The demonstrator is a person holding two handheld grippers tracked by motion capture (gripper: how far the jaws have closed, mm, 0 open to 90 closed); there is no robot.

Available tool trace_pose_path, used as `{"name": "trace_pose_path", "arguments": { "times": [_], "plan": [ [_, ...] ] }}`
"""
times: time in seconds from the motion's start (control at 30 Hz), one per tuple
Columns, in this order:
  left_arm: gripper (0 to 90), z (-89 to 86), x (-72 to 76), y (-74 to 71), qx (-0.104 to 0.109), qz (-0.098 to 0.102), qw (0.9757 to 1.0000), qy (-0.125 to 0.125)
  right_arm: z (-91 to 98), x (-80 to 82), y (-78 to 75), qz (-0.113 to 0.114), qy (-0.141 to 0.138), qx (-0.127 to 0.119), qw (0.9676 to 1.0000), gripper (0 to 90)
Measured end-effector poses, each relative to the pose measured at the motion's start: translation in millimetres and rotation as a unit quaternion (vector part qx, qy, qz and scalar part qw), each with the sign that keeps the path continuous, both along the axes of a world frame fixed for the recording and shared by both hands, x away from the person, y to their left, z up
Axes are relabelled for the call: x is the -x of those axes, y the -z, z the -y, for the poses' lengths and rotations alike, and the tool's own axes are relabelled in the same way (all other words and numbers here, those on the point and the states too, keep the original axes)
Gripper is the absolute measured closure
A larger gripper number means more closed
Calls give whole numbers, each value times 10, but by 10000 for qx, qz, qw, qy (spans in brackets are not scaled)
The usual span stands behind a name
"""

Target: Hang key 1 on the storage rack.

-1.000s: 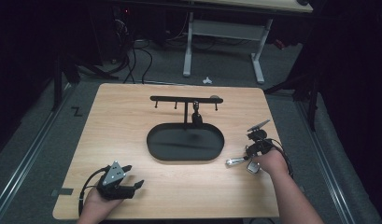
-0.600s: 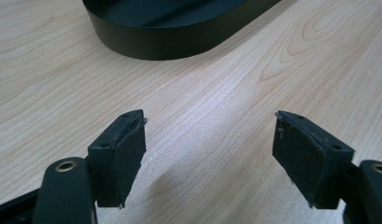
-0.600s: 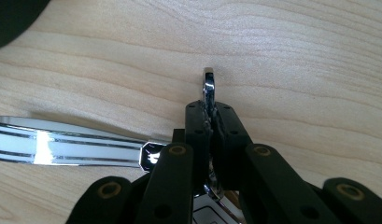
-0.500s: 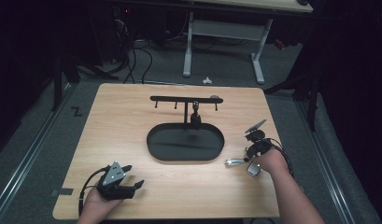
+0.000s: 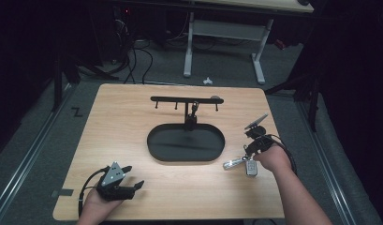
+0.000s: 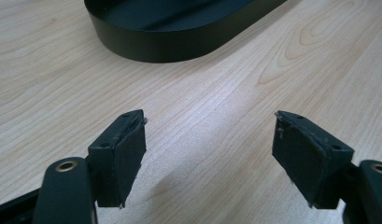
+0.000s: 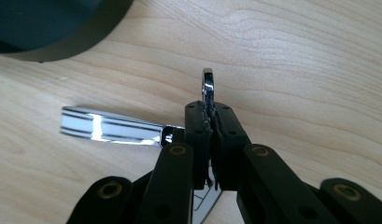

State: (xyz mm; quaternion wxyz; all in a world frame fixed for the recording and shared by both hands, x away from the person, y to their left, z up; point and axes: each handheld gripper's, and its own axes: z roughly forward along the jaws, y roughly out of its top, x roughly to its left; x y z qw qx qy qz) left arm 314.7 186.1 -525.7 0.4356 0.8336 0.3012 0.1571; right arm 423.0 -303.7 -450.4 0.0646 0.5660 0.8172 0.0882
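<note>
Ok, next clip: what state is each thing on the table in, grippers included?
Right gripper: shut on the key ring, fingers pinching its chrome loop.
Key ring: pinched on edge, above the table.
Metal key tag: lies sideways beside the fingers.
Car key fob: by the right hand.
Left gripper: open, nothing between its fingers.
Key holder stand: upright, hooks bare.
Black oval tray: empty.

Lab or test room: lone wooden table (image 5: 133,117) under spot of light, dark surroundings, grey carpet floor (image 5: 34,122), cables (image 5: 133,56) trailing behind, white-legged desk frame (image 5: 222,37) at back.
</note>
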Motion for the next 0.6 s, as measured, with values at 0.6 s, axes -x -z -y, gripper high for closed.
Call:
{"name": "trace_pose_path", "arguments": {
  "times": [0.6],
  "plan": [
    [263, 17, -10, 15, -1, -16, 10000, -1, -161, 146, -601, 384, -268, -114, 9988, 862]
  ]
}}
